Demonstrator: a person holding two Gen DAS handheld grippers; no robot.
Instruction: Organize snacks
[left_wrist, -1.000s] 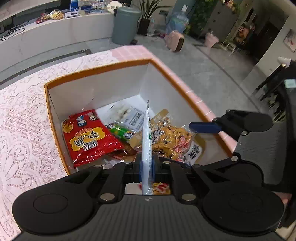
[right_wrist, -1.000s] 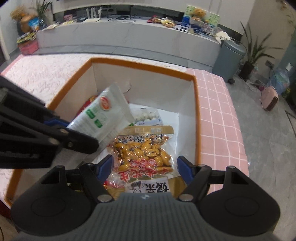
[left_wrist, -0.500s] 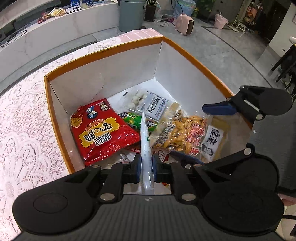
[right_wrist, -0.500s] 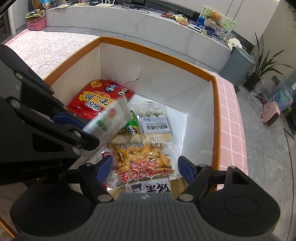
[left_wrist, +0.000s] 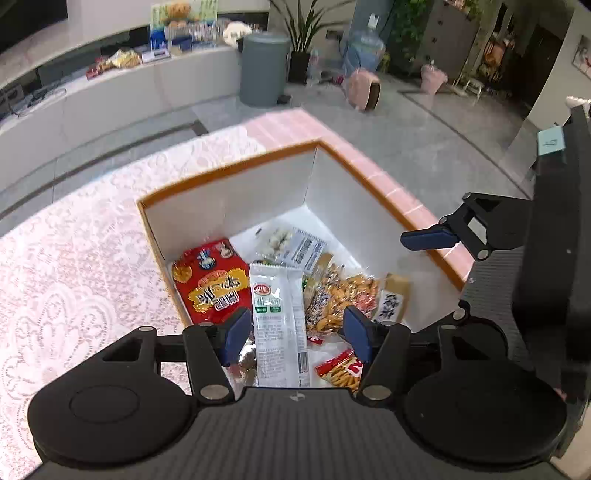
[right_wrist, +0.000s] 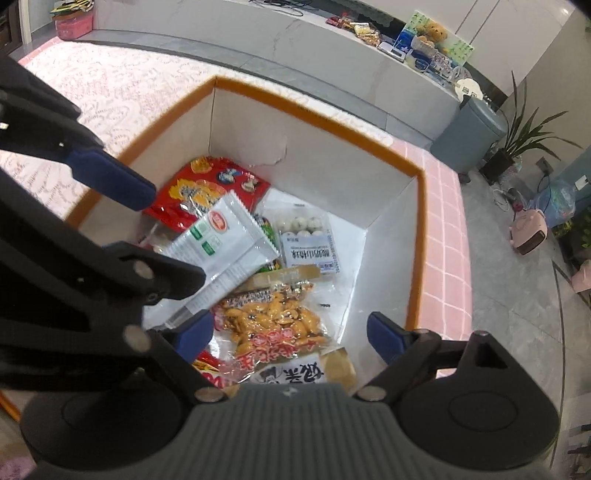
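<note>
An orange-rimmed white box (left_wrist: 229, 173) (right_wrist: 317, 110) holds several snack packs. A white packet with a red and green label (left_wrist: 277, 317) (right_wrist: 225, 243) lies flat on top of them, free of any finger. My left gripper (left_wrist: 293, 330) is open just above it, fingers on either side. Beneath lie a red bag (left_wrist: 210, 284) (right_wrist: 207, 188), an orange snack pack (left_wrist: 343, 299) (right_wrist: 273, 325) and a pack of white balls (left_wrist: 295, 243) (right_wrist: 306, 240). My right gripper (right_wrist: 291, 336) is open and empty over the box's near right part.
The box stands on a table with a pink lace cloth (left_wrist: 74, 266) near its tiled pink edge (left_wrist: 384, 184) (right_wrist: 443, 236). Beyond are the floor, a grey bin (left_wrist: 264, 68) and a white counter (right_wrist: 295, 48) with goods on it.
My left gripper has opened and let go of the white packet, which now lies flat on the other snacks. The left gripper has also drawn back and up from the box.
</note>
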